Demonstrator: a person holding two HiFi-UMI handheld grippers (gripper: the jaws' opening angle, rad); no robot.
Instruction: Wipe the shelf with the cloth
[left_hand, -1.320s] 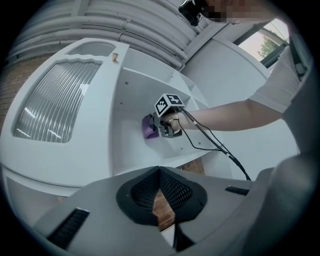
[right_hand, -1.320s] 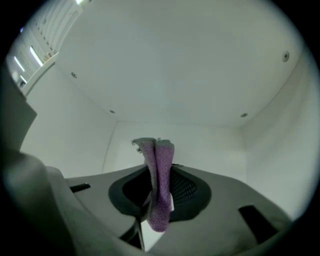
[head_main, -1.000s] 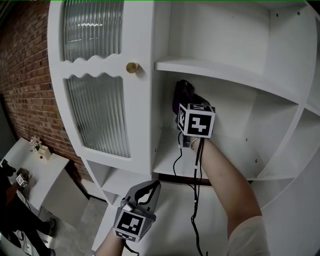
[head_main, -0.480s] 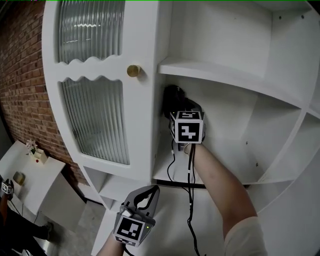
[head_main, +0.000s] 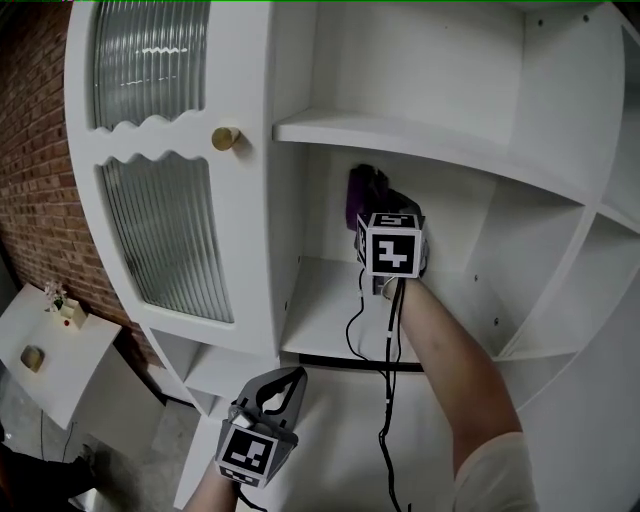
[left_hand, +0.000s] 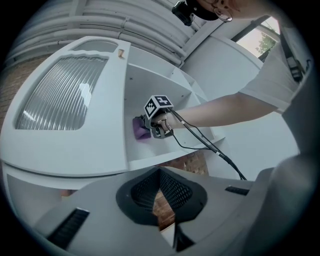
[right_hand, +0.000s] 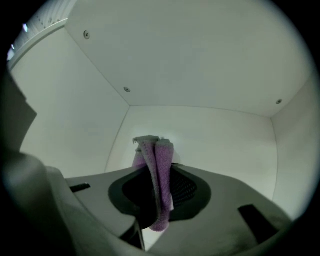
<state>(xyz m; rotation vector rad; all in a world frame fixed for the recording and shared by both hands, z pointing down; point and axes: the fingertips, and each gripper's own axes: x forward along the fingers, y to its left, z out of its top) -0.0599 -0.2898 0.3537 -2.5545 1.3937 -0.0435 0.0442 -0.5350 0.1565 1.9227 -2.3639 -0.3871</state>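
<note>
Right gripper (head_main: 378, 212) has slid right, cloth (right_hand: 159, 165) (folded) lengthwise between its jaws.

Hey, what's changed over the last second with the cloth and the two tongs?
The right tongs, shut on the purple cloth, swept left toward the compartment's side wall, then back right, away from it. Nothing was taken up or let go. The left tongs stayed shut and empty, low beneath the shelf.
</note>
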